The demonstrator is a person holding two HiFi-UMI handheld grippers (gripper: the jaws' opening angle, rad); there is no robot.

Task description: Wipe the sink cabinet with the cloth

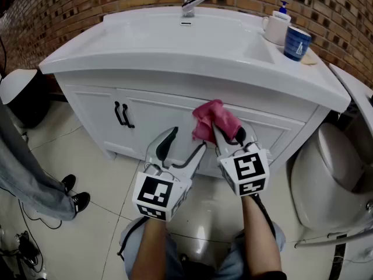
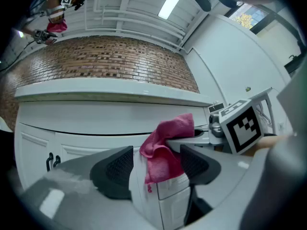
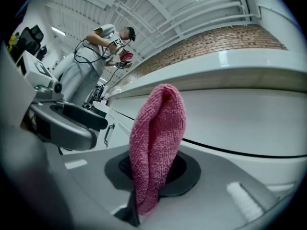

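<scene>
Cloth first: we see one pink microfibre cloth [image 1: 213, 120], folded and clamped between the closed jaws of the right gripper [image 1: 224, 134]. Its bunched end leads, we judge, so that soft fabric rather than metal meets the panel. It sits at the front of the white sink cabinet [image 1: 157, 107], just under the basin's rim and right of the black door handles [image 1: 123, 115], seemingly touching the panel. The left gripper [image 1: 182, 147] hovers just beside it with jaws spread and nothing between them, probably held clear to leave the wiping path free. We count two grippers, one cloth, two handles, one chrome tap [image 1: 191, 4], and two cups, one white [image 1: 273, 29], one blue [image 1: 297, 43].
</scene>
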